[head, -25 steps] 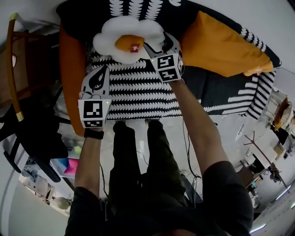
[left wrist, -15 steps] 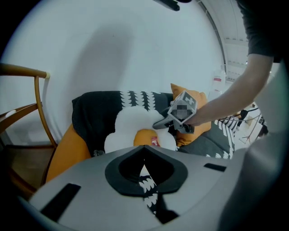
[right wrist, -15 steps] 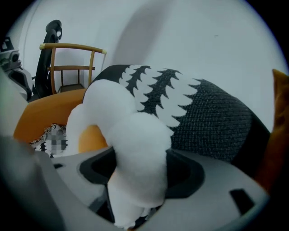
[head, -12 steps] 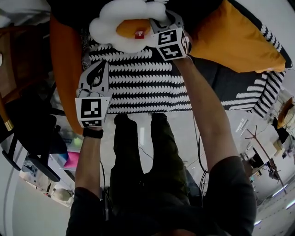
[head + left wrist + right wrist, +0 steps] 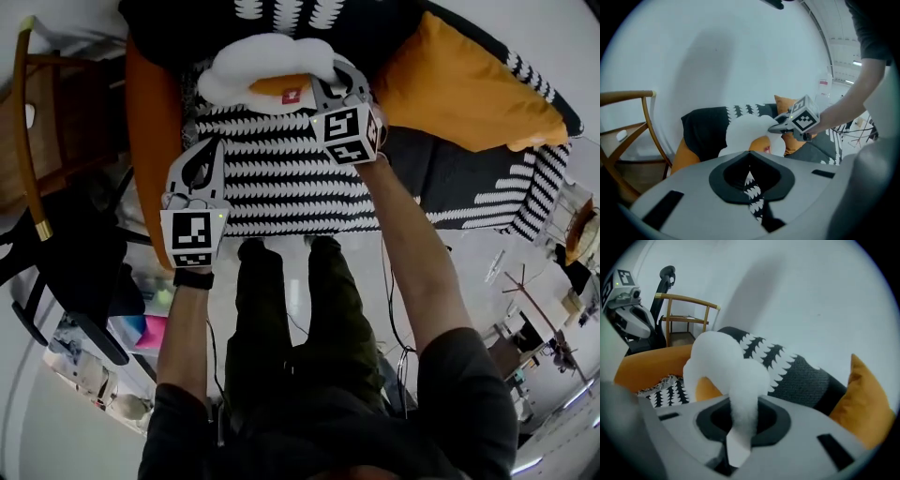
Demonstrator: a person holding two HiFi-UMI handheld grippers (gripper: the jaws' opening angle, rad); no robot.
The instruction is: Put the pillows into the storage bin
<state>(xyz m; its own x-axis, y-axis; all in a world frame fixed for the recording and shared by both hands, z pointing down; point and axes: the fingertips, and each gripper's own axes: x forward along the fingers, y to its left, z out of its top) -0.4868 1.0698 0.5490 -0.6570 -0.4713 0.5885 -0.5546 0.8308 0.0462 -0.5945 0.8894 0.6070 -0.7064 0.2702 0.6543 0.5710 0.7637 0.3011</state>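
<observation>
1. Up on the sofa (image 5: 281,178), far end in the head view, the fried-egg pillow (image 5: 262,58) meets the right tongs (image 5: 321,89).
2. Left gripper view: left tongs (image 5: 749,157) together, nothing held.
3. Right gripper view: right tongs, which have just been closing, are clamped on the pillow's white edge.

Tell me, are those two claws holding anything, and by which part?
The right gripper pinches the white egg pillow by its fluffy rim; its jaws have just been closing on it. The left gripper, jaws together, holds nothing.
</observation>
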